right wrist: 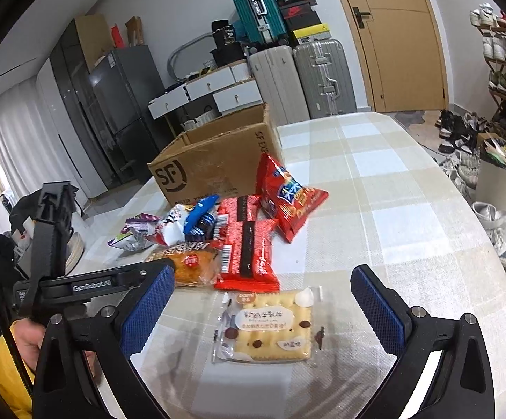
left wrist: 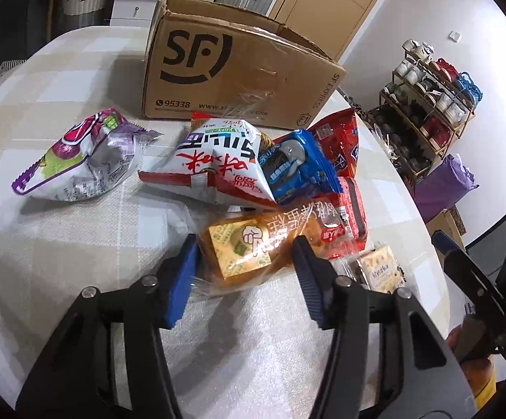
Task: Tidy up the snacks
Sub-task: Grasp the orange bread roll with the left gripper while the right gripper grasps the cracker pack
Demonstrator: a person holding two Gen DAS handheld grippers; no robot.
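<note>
None boxed yet, apparently: every snack on the tablecloth [right wrist: 375,181] outside the SF carton [left wrist: 239,66], left gripper [left wrist: 246,265] spread around the orange cake pack [left wrist: 253,248], unclenched, right gripper [right wrist: 263,300] splayed over the cracker packet [right wrist: 270,324].

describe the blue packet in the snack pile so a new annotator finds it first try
Start at the SF cardboard box on the checked tablecloth; the snack pile lies just in front of it. The blue cookie packet sits on top of the pile, between the white-and-red bag and the red bag. It is the only blue wrapper.
</note>
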